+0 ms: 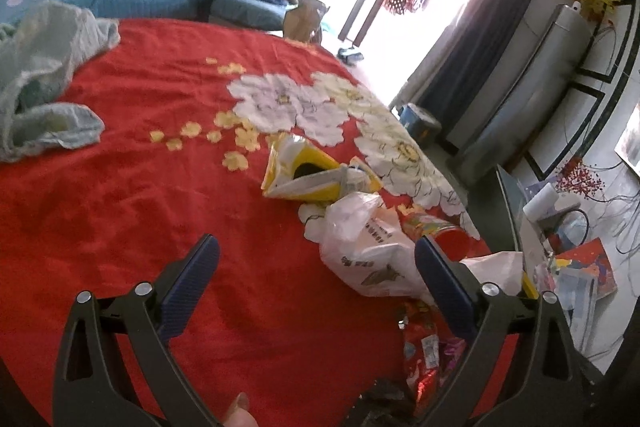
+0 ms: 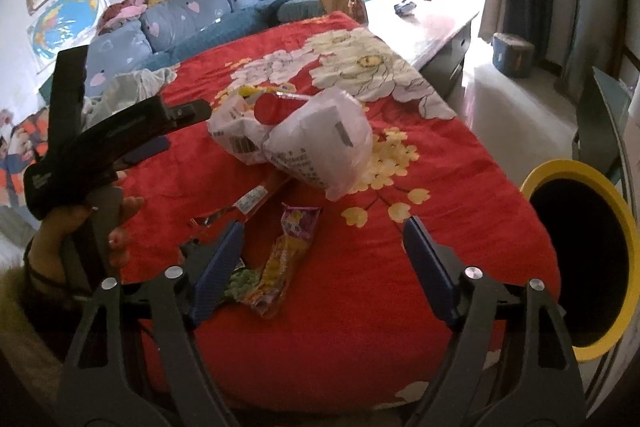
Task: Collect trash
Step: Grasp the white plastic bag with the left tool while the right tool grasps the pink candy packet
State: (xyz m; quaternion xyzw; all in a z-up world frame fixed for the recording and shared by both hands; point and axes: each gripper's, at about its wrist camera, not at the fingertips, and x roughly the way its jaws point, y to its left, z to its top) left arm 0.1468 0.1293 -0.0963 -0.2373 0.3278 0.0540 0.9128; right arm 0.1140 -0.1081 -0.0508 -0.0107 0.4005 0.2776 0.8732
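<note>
Both the left gripper point(image 1: 316, 259) and right gripper point(image 2: 320, 239) hover with fingers apart over the red blanket point(image 2: 400, 287); white plastic bag point(image 2: 320, 143) lies beyond, yellow-rimmed bin point(image 2: 600, 187) at right

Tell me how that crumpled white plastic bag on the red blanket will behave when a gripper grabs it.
The white plastic bag looks thin and crumpled, so it will probably fold and sag rather than hold shape. It is likely light, so a push may just slide it across the red blanket. Its glossy film could slip unless pinched at a bunched fold.
</note>
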